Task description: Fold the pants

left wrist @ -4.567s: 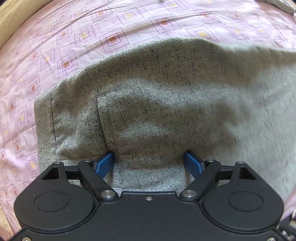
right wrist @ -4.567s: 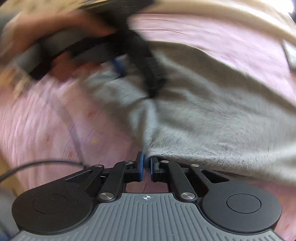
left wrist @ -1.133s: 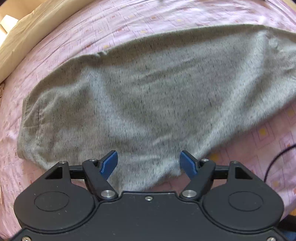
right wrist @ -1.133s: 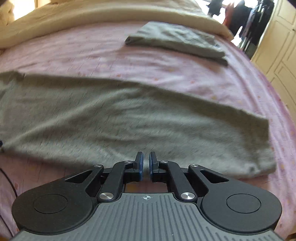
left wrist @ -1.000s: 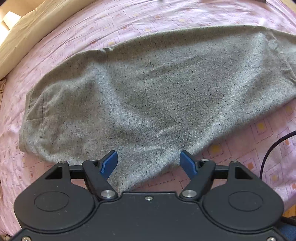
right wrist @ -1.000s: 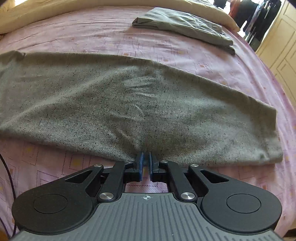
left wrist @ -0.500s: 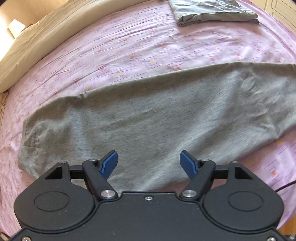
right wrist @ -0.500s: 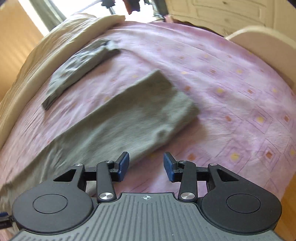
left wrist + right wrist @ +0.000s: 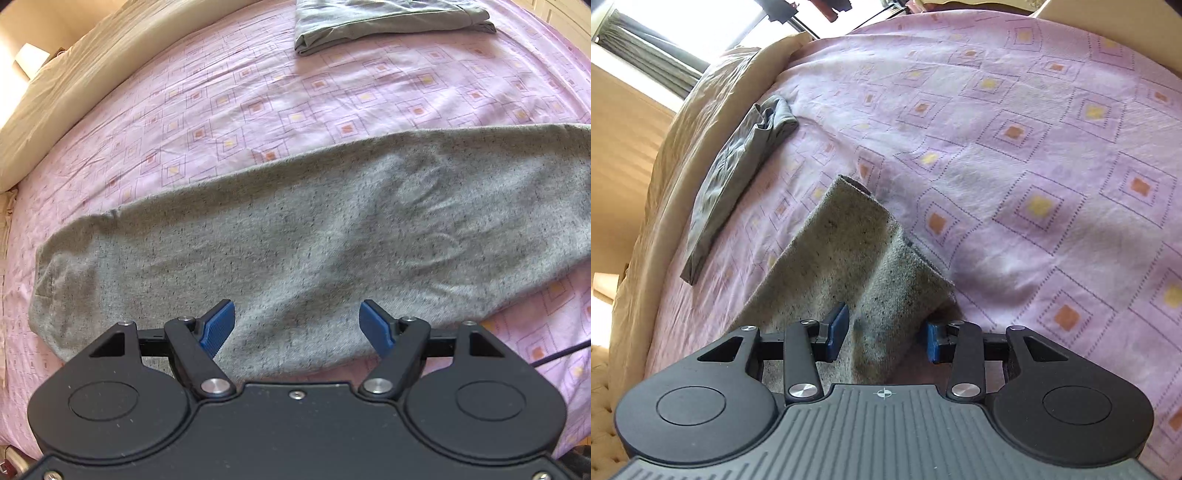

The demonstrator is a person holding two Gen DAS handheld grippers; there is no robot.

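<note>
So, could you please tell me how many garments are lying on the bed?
2: speckled grey knit pants stretched across the pink patterned bedsheet, and a folded plain grey garment farther back near the beige pillow.

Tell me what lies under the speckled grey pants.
The grey pants lie flat on the pink patterned bedsheet, which shows all around them. Whatever is directly beneath the fabric is covered.

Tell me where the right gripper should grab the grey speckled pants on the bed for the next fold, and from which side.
Probably the leg cuff end. In the right wrist view the grey pants end in a narrow hem, already lying between the open right gripper pads. Come down from above over the hem's near corner and pinch both layers. The pants lie flat lengthwise on the pink sheet, so the cuff can carry toward the waist.
</note>
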